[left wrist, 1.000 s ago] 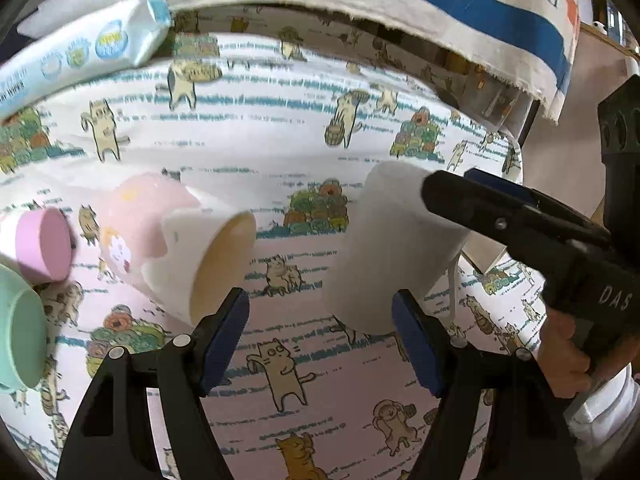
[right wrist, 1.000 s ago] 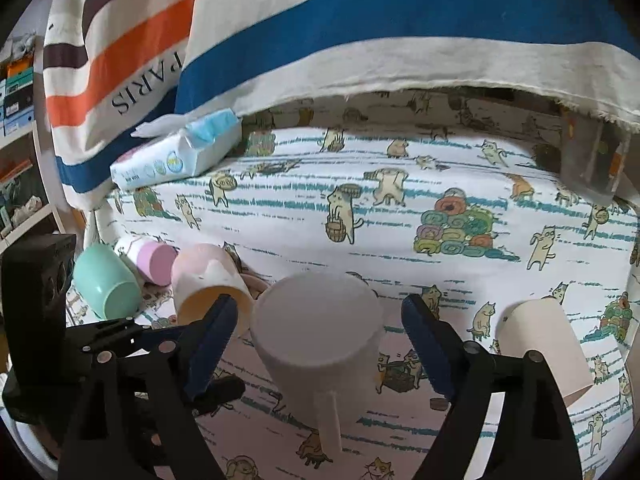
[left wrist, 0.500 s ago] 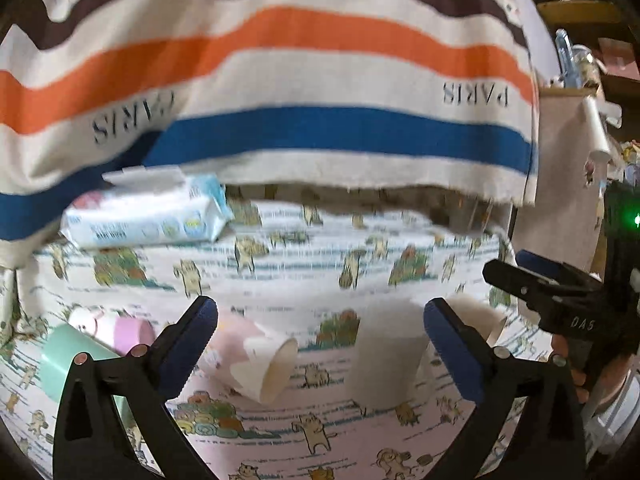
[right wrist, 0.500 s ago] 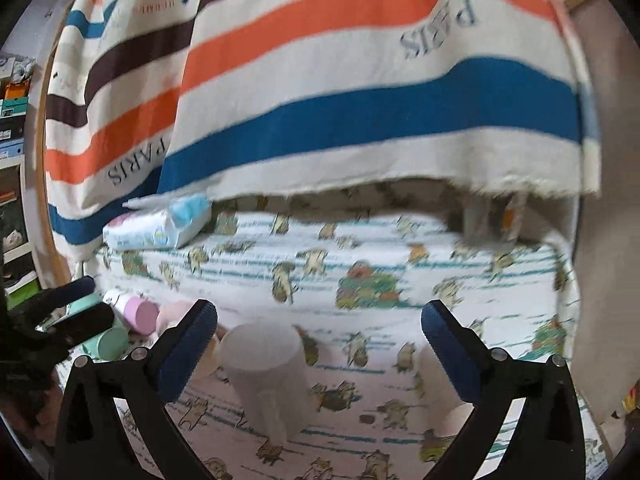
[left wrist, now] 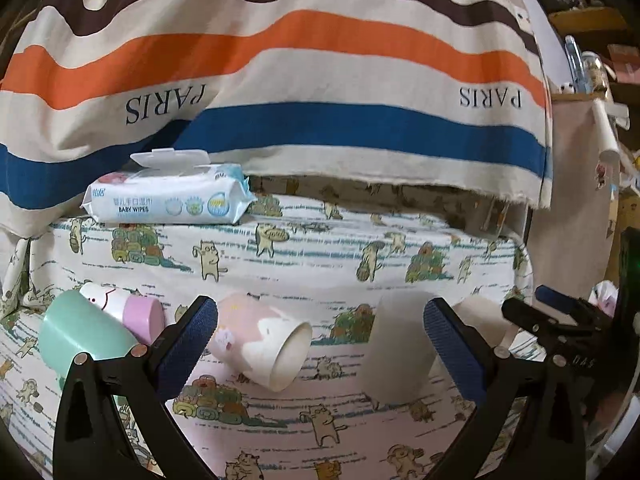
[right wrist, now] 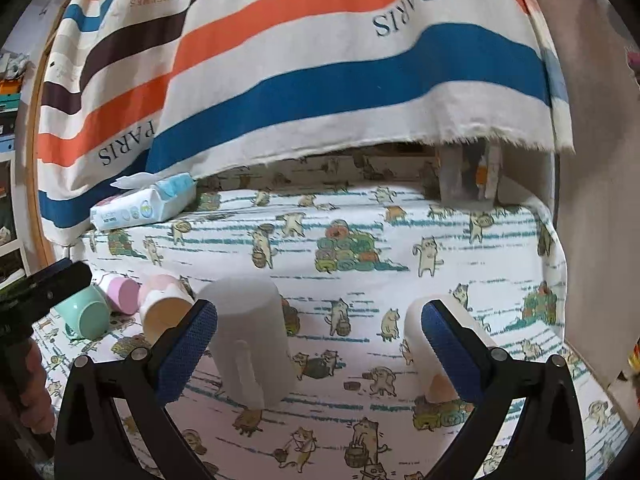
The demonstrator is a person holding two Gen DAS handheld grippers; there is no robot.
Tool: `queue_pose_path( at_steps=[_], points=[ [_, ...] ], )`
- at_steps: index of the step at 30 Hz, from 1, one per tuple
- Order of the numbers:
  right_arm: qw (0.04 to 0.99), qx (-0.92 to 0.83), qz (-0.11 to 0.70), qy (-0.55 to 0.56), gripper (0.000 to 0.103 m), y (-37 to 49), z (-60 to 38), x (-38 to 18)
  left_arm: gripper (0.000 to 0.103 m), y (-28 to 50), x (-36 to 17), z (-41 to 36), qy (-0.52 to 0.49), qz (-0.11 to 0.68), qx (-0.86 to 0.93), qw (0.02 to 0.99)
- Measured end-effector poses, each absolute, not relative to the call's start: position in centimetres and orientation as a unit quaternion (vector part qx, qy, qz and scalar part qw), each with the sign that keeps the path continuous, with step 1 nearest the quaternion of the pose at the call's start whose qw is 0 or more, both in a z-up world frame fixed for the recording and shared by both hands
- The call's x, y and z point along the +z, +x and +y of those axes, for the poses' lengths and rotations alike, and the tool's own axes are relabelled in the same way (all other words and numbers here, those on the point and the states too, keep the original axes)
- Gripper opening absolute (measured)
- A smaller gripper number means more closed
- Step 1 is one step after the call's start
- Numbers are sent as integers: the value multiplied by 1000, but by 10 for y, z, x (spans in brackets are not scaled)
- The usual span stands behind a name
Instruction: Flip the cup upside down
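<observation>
The white mug already stands mouth-down mid-table, just ahead-left of the right tool, nearer it than the left tool; both gape wide, empty.

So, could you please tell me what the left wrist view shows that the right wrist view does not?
Only the left wrist view shows the shelf clutter at upper right and the right gripper, jaws seemingly apart. Only the right wrist view shows the white mug's handle, the left-hand shelves and the left gripper. Both show the white mug, pink cup, green cup, wipes and striped cloth.
</observation>
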State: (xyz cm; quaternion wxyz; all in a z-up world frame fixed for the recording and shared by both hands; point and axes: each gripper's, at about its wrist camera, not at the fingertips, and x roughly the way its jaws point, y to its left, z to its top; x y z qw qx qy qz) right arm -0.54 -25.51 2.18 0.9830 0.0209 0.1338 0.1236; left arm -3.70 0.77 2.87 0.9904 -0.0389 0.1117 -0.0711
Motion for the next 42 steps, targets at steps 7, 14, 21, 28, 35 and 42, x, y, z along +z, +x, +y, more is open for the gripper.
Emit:
queue_pose_path(
  at_steps=[7,14,21,28,35,42],
  points=[
    [985,112,129,2,103,-5,-250,14,102,-35,15,2,-18,111,-41,993],
    [985,107,136,-20,103,-4,-241,11,102,-27,6,3,-23,132,-30,990],
    [984,96,148,-23,103,1,-240,9,102,-20,2,1,-14,152,-11,988],
    [985,93,141,-19,103,-3,-242,10,102,-22,2,-5,-2,148,-1,989],
    [986,93,139,-19,103,-2,-242,10,102,-24,3,-4,-4,147,11,989],
    [986,94,138,-19,103,-3,-242,11,102,-23,2,-3,-5,146,13,989]
  ],
)
